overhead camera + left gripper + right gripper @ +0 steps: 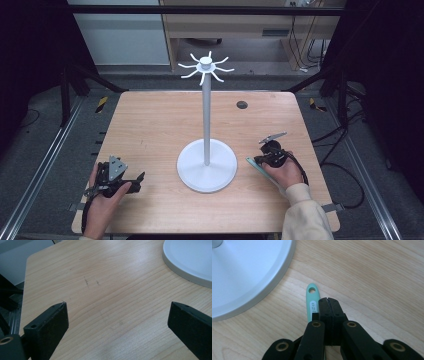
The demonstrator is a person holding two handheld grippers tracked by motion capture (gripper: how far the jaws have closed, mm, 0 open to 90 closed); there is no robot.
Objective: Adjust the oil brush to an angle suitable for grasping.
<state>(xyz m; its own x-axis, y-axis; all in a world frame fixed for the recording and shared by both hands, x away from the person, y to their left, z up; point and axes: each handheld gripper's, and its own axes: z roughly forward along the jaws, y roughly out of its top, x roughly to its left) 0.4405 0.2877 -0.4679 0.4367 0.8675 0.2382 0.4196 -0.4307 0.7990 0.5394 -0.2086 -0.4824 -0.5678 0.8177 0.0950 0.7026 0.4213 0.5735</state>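
We judged the pickup underway: our right gripper (327, 299), jaws pressed together, lay beside the flat mint-green plastic handle (312, 302) at four o'clock of the white round-based stand (207, 165), needing a reopening first.

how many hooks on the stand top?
8, as far as the high view shows: white hooks fan out all round the cap of the stand. Small and overlapping at the back, so one may be hidden.

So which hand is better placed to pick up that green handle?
The right. The right gripper lies right beside the mint-green handle, its fingers shut next to it, so it would have to open first. The left gripper stands open across the white stand base, over bare table.
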